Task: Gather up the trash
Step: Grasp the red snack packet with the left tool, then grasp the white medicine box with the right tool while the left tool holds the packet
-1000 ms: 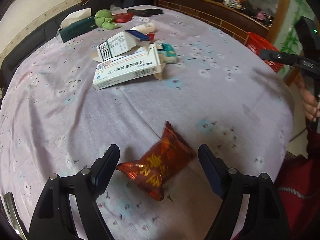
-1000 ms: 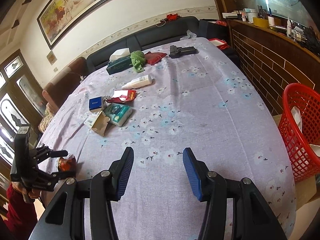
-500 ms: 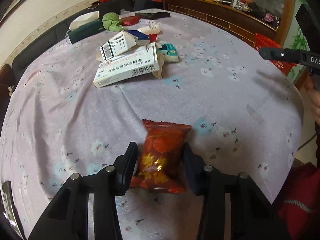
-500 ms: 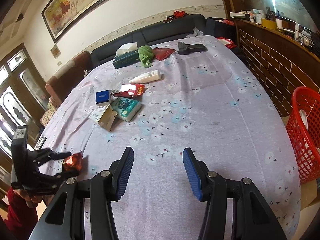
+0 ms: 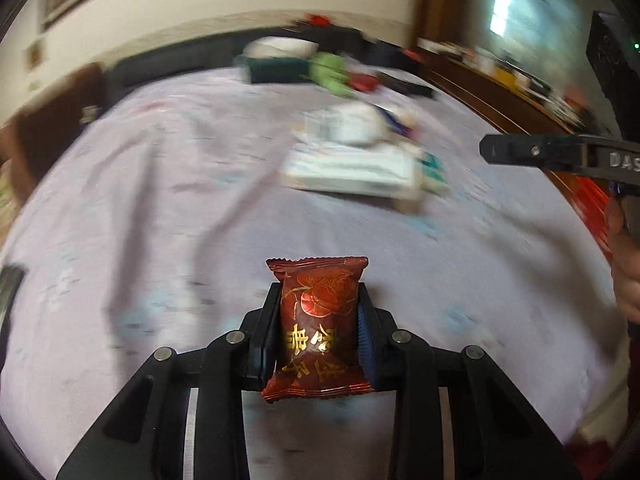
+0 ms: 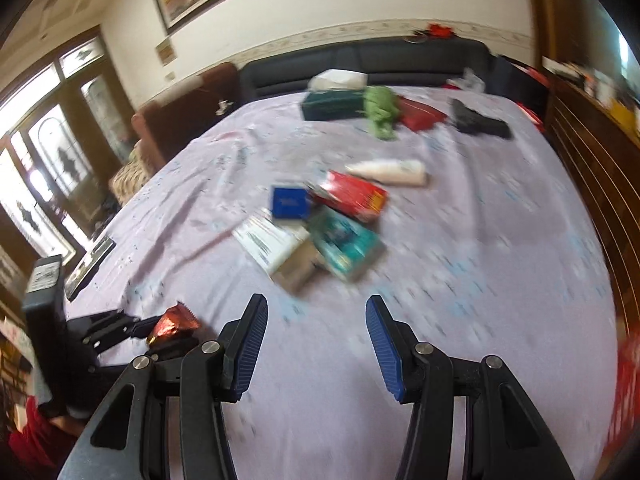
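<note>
Left wrist view: left gripper pinching a glossy red foil snack packet with gold lettering by its sides, packet upright between the black fingers and apparently lifted clear of the lilac flowered tablecloth. Background smeared by motion. Farther off on the cloth, a blurred white rectangular carton with smaller boxes around it. At the right edge, a black finger of the right gripper, with something red behind it, too blurred to name.

Right wrist view: right gripper with blue-padded fingers spread wide and nothing between them, hovering over the cloth. Packet visible at lower left, clamped in the other tool. Mid-table: a teal plastic pouch, a red flat packet, a small blue box, a white tube; at the far end, a dark green tissue box and a crumpled green cloth.

Judged progress: early. One piece picked up but not yet dropped anywhere; most litter untouched on the table.
</note>
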Demonstrator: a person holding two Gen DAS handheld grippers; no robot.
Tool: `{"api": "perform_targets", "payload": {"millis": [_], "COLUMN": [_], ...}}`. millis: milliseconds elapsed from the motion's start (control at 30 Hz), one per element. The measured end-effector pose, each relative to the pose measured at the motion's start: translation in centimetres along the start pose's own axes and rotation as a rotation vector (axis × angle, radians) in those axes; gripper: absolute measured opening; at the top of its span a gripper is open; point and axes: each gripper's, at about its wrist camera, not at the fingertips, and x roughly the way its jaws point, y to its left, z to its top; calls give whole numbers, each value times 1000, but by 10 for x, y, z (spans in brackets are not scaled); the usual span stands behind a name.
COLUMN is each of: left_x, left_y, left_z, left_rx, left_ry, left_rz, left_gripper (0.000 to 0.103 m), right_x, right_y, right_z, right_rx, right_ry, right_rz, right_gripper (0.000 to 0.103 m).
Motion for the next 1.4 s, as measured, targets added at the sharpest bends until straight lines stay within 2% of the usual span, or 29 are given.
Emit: {"api": "perform_targets", "payload": {"millis": [33, 133, 233, 300, 367, 467, 533, 600, 667, 800, 967, 1067, 1133, 1333, 1400], "left_x": [0, 1, -1, -3, -5, -8, -11, -11, -12, -11, -10, -10, -10, -9, -9], "left_y": [6, 20, 22, 23, 25, 28, 30, 33, 37, 40, 35, 34, 33, 34, 33], "left_z": [0, 1, 1, 1, 1, 0, -1, -1, -1, -1, -2, -2, -1, -1, -1], "left_rx": [-27, -108, -123, -129, -136, -152, -164, -181, -203, -214, -191, -181, -178, -179, -178], "left_ry": [-6, 2, -9, -24, -42, -58, -70, -70, -74, -65, -65, -67, -69, -65, -66], "left_rz": [31, 39, 50, 65, 74, 89, 94, 101, 98, 80, 81, 79, 81, 82, 84], "left_gripper": [32, 32, 32, 32, 32, 32, 32, 32, 32, 32, 32, 32, 32, 32, 32], "right_x": [11, 41, 68, 81, 87, 84, 77, 74, 77, 94, 107, 105, 105, 103, 101], "right_y": [4, 9, 9, 9, 14, 32, 42, 49, 55, 62, 62, 52, 48, 52, 59], "right_z": [9, 29, 42, 43, 38, 20, 15, 15, 16, 16, 15, 15, 14, 10, 10], "right_rx": [-15, -27, -13, -4, -3, -51, -94, -142, -179, -194, -207, -175, -161, -126, -147], "right_ry": [-2, 16, 33, 54, 99, 169, 158, 138, 131, 159, 160, 169, 175, 193, 177], "right_rz": [-4, -2, -5, -2, 40, 157, 142, 90, 47, 44, -30, -7, 3, 104, 80], "right_gripper": [55, 55, 55, 51, 49, 49, 49, 49, 54, 55, 56, 57, 62, 63, 64]}}
